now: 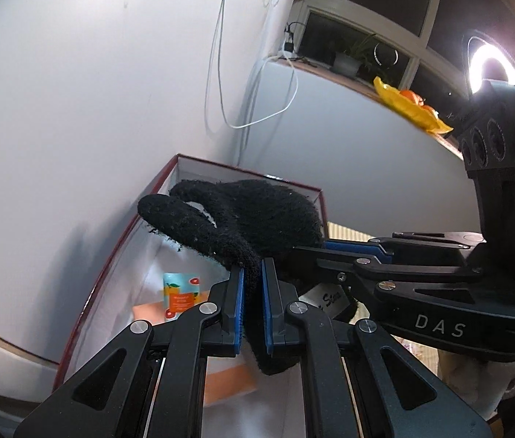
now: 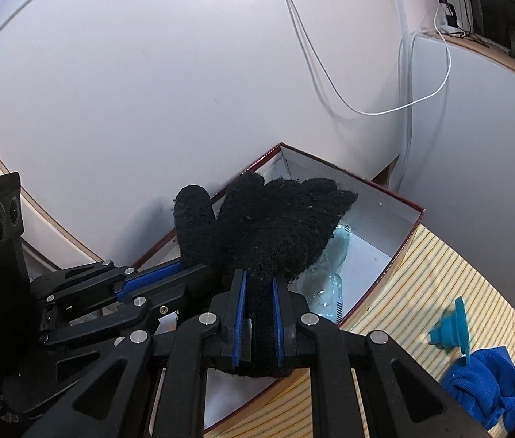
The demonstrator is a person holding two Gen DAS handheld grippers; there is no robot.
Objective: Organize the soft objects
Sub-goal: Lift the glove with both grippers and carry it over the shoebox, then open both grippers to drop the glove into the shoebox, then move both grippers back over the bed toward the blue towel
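Observation:
A black fuzzy glove (image 1: 250, 215) hangs over an open red-rimmed box (image 1: 107, 255). My left gripper (image 1: 253, 273) is shut on the glove's cuff edge. My right gripper (image 2: 259, 284) is shut on the same glove (image 2: 268, 222) from the other side; it shows in the left wrist view (image 1: 315, 252) coming in from the right. The left gripper shows at the left of the right wrist view (image 2: 169, 273). The box (image 2: 385, 186) holds a colourful packet (image 1: 179, 294), an orange sheet (image 1: 228, 383) and clear plastic packaging (image 2: 326, 281).
The box stands in a corner against white walls, on a striped yellow mat (image 2: 439, 292). A blue cloth (image 2: 487, 390) and a blue plastic piece (image 2: 450, 332) lie on the mat to the right. White cables (image 1: 257, 84) hang on the wall. A windowsill carries a yellow bag (image 1: 410, 109).

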